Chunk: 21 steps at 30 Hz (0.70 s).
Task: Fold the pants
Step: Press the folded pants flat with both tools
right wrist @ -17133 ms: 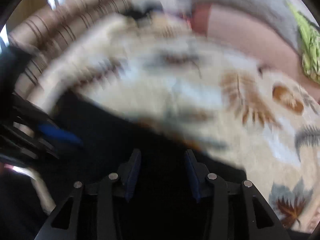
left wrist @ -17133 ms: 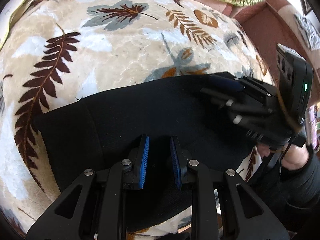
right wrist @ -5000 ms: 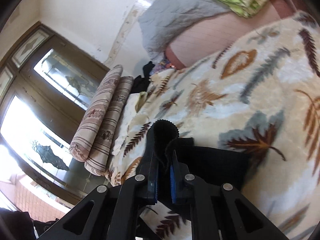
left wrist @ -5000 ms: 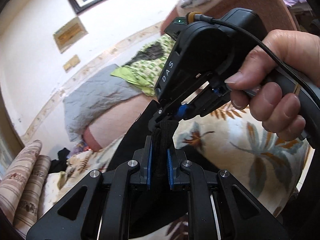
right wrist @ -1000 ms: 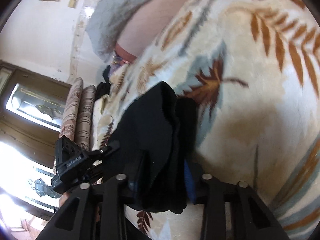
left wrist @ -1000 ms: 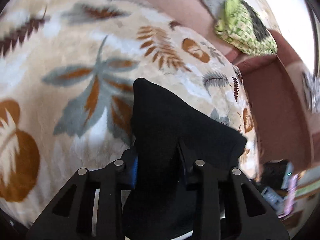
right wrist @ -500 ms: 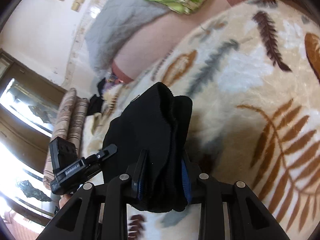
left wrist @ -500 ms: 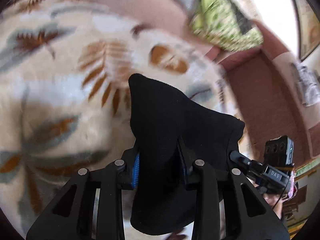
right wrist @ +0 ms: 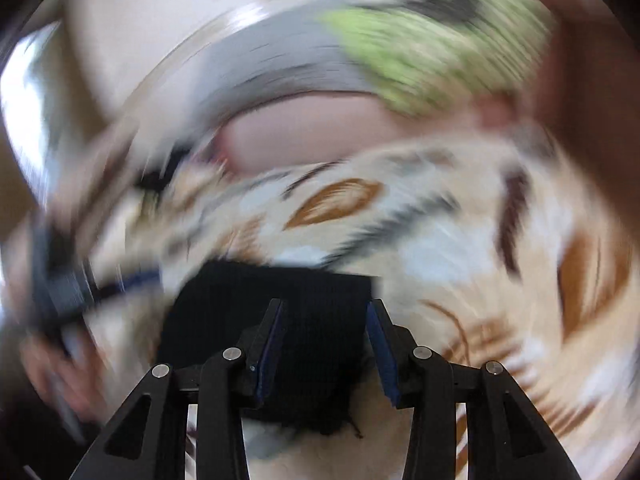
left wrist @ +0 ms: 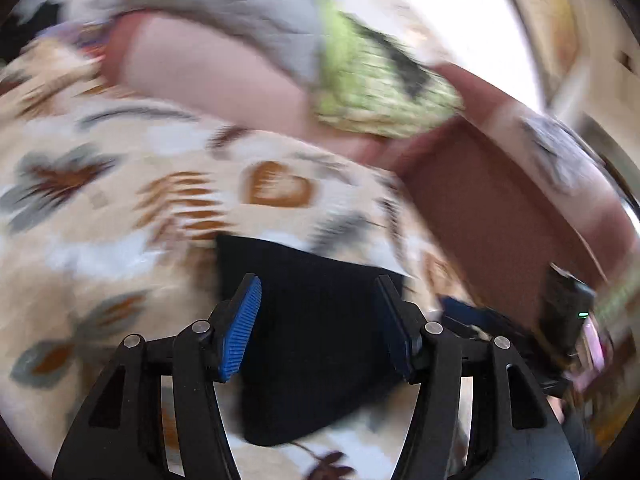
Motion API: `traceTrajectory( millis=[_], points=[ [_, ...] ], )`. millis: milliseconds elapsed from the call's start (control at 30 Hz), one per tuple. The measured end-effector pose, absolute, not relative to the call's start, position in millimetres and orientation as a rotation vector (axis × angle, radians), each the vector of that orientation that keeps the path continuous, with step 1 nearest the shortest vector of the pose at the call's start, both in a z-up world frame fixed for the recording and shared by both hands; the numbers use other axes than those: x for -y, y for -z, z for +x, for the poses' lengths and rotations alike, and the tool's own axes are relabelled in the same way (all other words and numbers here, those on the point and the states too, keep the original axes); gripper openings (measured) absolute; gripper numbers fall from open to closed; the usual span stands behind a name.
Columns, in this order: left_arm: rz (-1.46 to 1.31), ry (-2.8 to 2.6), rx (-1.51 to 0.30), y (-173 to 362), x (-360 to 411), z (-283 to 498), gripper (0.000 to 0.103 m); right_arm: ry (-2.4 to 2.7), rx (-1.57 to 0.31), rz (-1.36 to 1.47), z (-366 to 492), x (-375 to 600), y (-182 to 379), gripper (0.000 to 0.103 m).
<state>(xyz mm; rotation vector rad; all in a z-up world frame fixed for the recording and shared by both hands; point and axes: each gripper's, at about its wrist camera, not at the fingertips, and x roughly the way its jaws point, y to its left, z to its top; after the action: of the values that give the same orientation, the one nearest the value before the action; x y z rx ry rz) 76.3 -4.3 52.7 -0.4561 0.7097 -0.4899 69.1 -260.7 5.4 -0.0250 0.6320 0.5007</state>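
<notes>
The black pants (left wrist: 316,332) lie folded in a compact block on the leaf-print blanket (left wrist: 120,200). My left gripper (left wrist: 318,320) is open above them, its blue pads wide apart and holding nothing. In the right wrist view the pants (right wrist: 288,304) lie under my right gripper (right wrist: 325,336), which is also open and empty. The right gripper shows at the right edge of the left wrist view (left wrist: 560,312). The left gripper shows blurred at the left of the right wrist view (right wrist: 80,284). Both views are motion-blurred.
A pink bolster (left wrist: 208,64), a grey quilt (left wrist: 224,4) and a green patterned cloth (left wrist: 372,88) lie at the far side of the bed. A reddish-brown sofa arm (left wrist: 500,200) stands to the right. The blanket (right wrist: 460,248) spreads around the pants.
Both grippers have opened and let go of the pants, which now lie folded on the blanket. Both cameras swing fast and blur.
</notes>
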Motion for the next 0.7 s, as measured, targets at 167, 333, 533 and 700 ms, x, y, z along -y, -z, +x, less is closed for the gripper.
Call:
traceTrajectory(
  millis=[167, 333, 533, 700],
  points=[
    [-0.349, 0.43, -0.958, 6, 32, 112, 0.049, -0.525, -0.828, -0.269, 63, 227, 46, 0.041],
    [-0.468, 0.46, -0.883, -11, 18, 110, 0.049, -0.532, -0.826, -0.237, 67, 239, 48, 0.041],
    [-0.56, 0.442, -0.8, -20, -2, 142, 0.051, -0.498, -0.58, -0.095, 74, 245, 5, 0.04],
    [-0.594, 0.368, -0.922, 19, -4, 171, 0.051, -0.477, -0.688, -0.093, 122, 224, 30, 0.04]
  ],
)
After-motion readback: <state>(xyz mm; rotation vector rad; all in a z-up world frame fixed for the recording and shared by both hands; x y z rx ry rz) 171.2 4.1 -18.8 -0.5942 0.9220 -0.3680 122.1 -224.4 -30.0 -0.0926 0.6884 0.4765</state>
